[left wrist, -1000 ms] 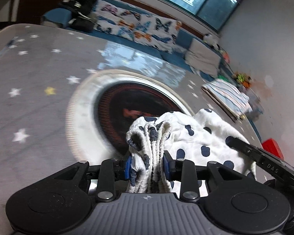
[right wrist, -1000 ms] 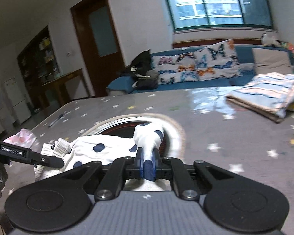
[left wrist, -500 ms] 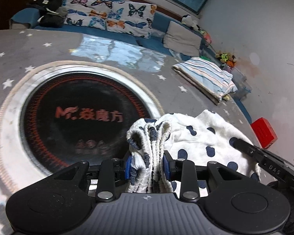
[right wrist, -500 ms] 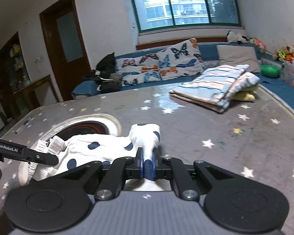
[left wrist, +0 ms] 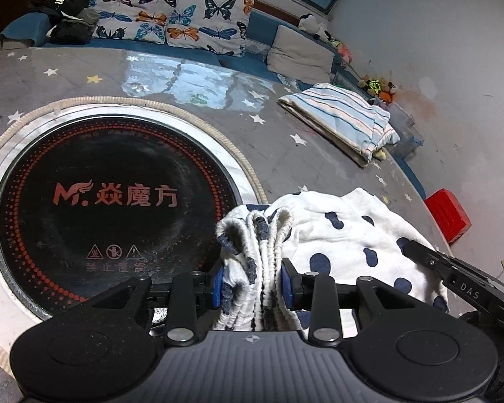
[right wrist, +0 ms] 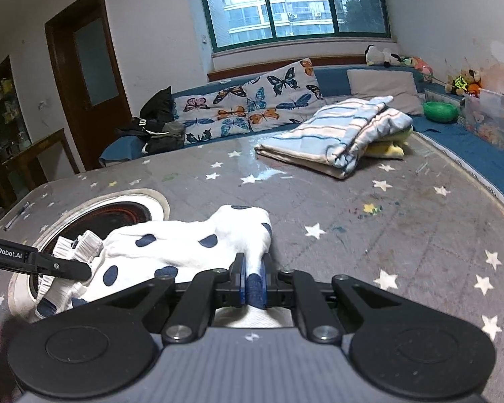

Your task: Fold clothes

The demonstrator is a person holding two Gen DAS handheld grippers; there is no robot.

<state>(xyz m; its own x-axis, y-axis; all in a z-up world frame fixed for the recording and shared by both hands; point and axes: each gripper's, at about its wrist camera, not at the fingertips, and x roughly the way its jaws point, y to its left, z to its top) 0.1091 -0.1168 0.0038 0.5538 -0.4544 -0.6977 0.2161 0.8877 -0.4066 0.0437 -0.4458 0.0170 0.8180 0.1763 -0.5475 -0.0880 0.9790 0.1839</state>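
Note:
A white garment with dark blue spots (left wrist: 336, 231) is held between both grippers above the grey star-patterned table (left wrist: 279, 154). My left gripper (left wrist: 252, 282) is shut on its bunched, ribbed edge, several layers thick between the blue pads. In the right wrist view the same garment (right wrist: 171, 245) stretches left from my right gripper (right wrist: 253, 280), which is shut on a thin fold of it. The left gripper's finger (right wrist: 50, 265) shows at that view's left edge, pinching the ribbed end. The right gripper's arm (left wrist: 453, 268) shows at the left wrist view's right side.
A round black induction plate (left wrist: 111, 201) with orange lettering is set into the table, left of the garment. A folded striped blanket (right wrist: 336, 134) lies at the table's far side. A blue sofa with butterfly cushions (right wrist: 252, 104) runs behind; a red box (left wrist: 448, 216) sits beyond the table's right edge.
Both grippers have carried the garment across the table toward the right, past the round plate. The striped blanket now looks nearer. Both grips are unchanged.

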